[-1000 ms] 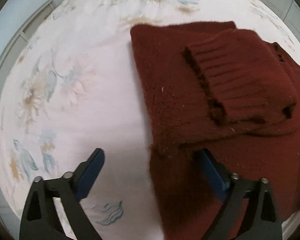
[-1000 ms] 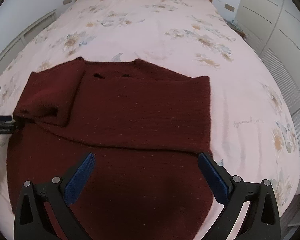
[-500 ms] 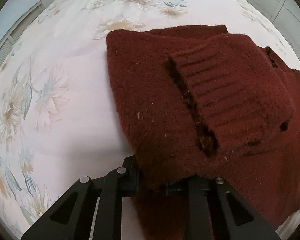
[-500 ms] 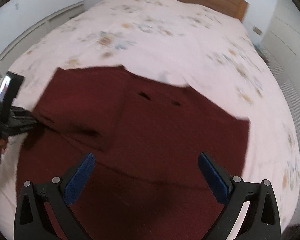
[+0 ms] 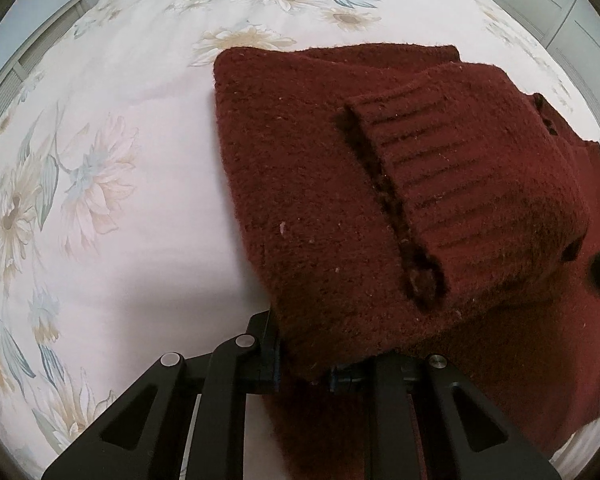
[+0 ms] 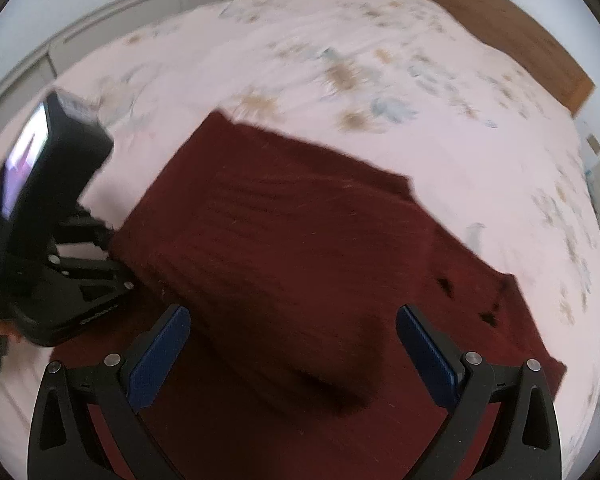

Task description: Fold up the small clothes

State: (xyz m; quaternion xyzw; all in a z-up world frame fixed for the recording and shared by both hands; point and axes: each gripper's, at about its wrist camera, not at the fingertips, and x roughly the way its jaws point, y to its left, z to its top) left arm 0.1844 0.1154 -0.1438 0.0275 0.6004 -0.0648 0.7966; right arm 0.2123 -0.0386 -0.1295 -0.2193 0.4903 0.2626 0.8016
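A dark red knitted sweater (image 5: 308, 184) lies on the flowered bed, its ribbed sleeve cuff (image 5: 460, 184) folded over the body. My left gripper (image 5: 304, 372) is shut on the sweater's near left edge, with the knit bunched between its pads. In the right wrist view the same sweater (image 6: 300, 240) fills the middle. My right gripper (image 6: 292, 356) hovers open above the folded part, its blue pads (image 6: 160, 356) wide apart with nothing clamped. The left gripper (image 6: 112, 256) shows at that view's left, biting the sweater's edge.
The bed sheet (image 5: 120, 160) is pale pink with a flower print and stretches bare to the left and beyond the sweater. A wooden headboard (image 6: 500, 28) stands at the far end. White cabinet fronts (image 5: 560, 4) line the right side.
The left gripper went from wide open to shut on the sweater's edge and has held there. The right gripper swept leftward over the sweater toward the left gripper, rolling as it went.
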